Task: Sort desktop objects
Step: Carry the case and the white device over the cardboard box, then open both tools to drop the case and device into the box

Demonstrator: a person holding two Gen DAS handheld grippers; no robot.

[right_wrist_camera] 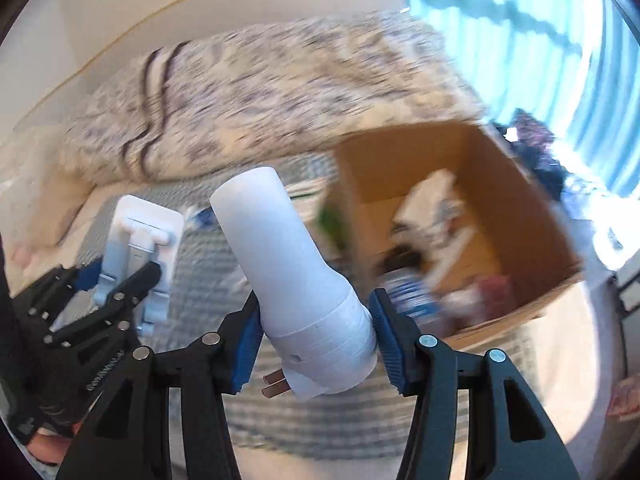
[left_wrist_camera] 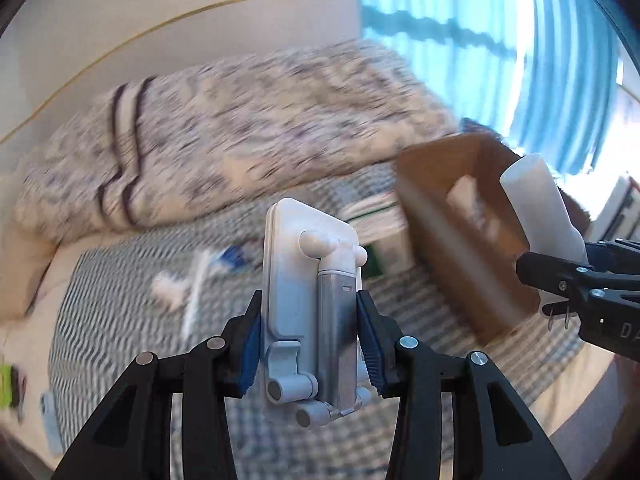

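My left gripper (left_wrist_camera: 310, 344) is shut on a white and silver folding phone stand (left_wrist_camera: 312, 300), held upright above a checked cloth (left_wrist_camera: 120, 320). The same stand (right_wrist_camera: 140, 240) and left gripper (right_wrist_camera: 120, 276) show at the left of the right wrist view. My right gripper (right_wrist_camera: 314, 340) is shut on a white cylindrical plug-in device (right_wrist_camera: 296, 280) with two metal prongs at its base. That device (left_wrist_camera: 540, 208) and the right gripper (left_wrist_camera: 576, 280) appear at the right edge of the left wrist view, beside an open cardboard box (left_wrist_camera: 460, 220).
The cardboard box (right_wrist_camera: 540, 216) holds several blurred items. A patterned quilt (left_wrist_camera: 240, 128) lies heaped behind the cloth. A blue and white toothbrush (left_wrist_camera: 208, 272) lies on the cloth. Blue curtains (right_wrist_camera: 520, 20) hang at the back right. Everything behind the grippers is motion-blurred.
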